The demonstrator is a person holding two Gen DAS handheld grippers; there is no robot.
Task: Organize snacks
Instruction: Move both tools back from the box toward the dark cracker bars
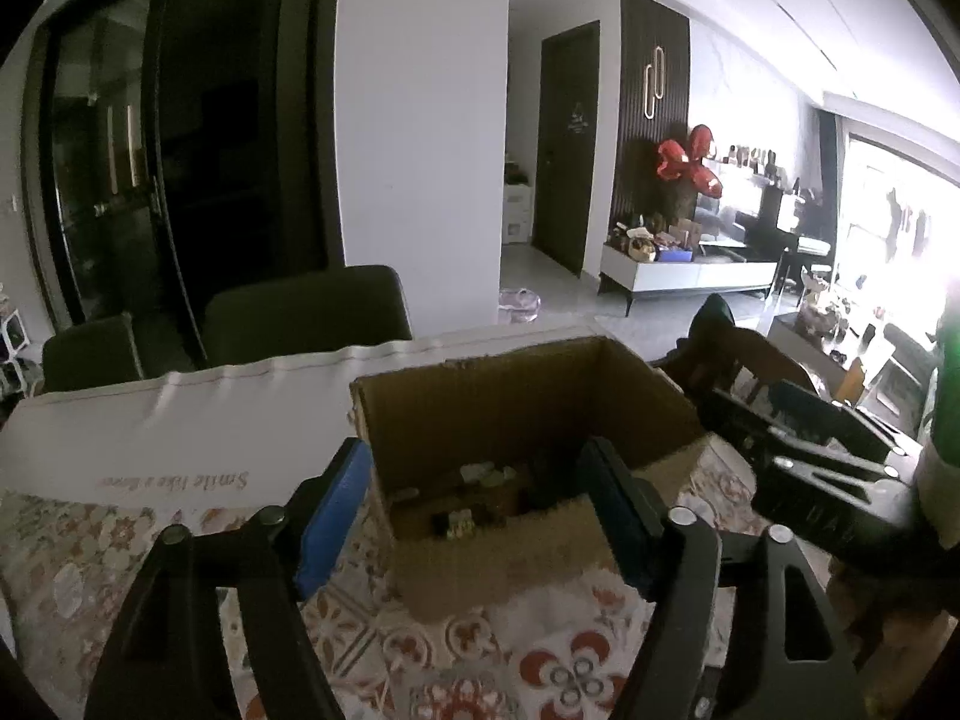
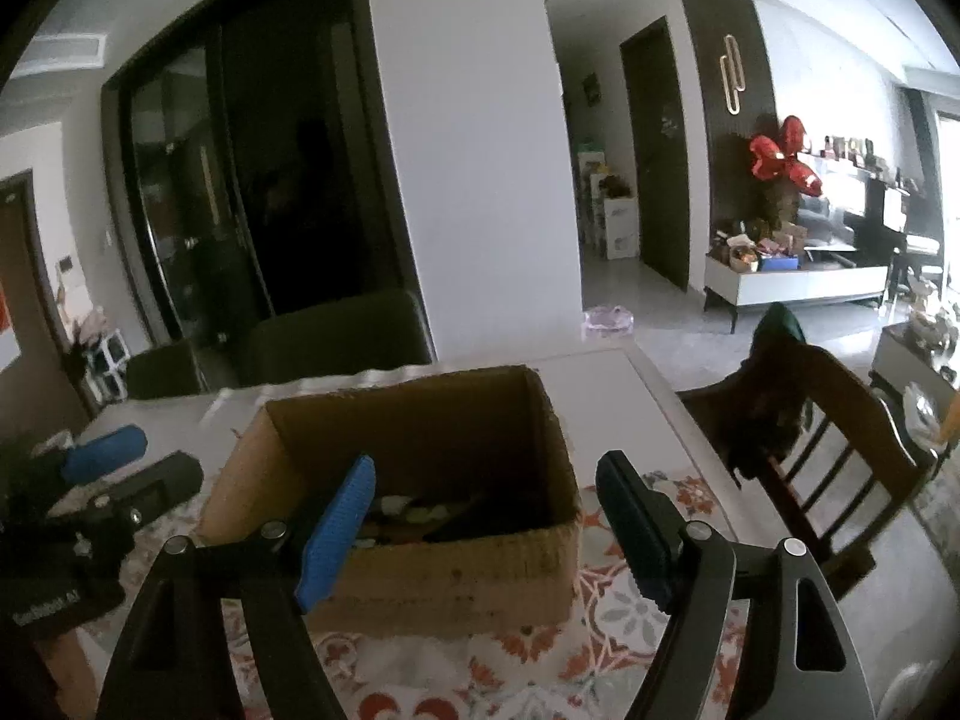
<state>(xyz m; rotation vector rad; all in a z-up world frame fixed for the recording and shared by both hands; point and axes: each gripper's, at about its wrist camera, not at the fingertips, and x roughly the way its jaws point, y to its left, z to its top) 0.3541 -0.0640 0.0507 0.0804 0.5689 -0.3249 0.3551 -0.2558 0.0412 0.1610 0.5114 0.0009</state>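
Left wrist view: the left hand-held gripper (image 1: pixel 480 510) hangs over the near side of the box (image 1: pixel 528 396), its blue pads apart with nothing between them, so it carries no snack. That open cardboard box stands on the desk (image 1: pixel 150 438), on a patterned cloth (image 1: pixel 540 660), and serves as the collecting place: several snacks (image 1: pixel 468 498) lie in a dim heap on its bottom, too dark to tell apart. At the right edge, the right hand-held gripper (image 1: pixel 840 450) reaches in beside the box.

Right wrist view: the right hand-held gripper (image 2: pixel 486 522) also points down at the box (image 2: pixel 420 570) from its near wall, its fingers spread and empty. Snacks (image 2: pixel 414 516) show inside, low against that wall. The left hand-held gripper (image 2: pixel 108 468) sits off to the left, just beside the box. Both tools stand wide, likely because each is done with a drop.
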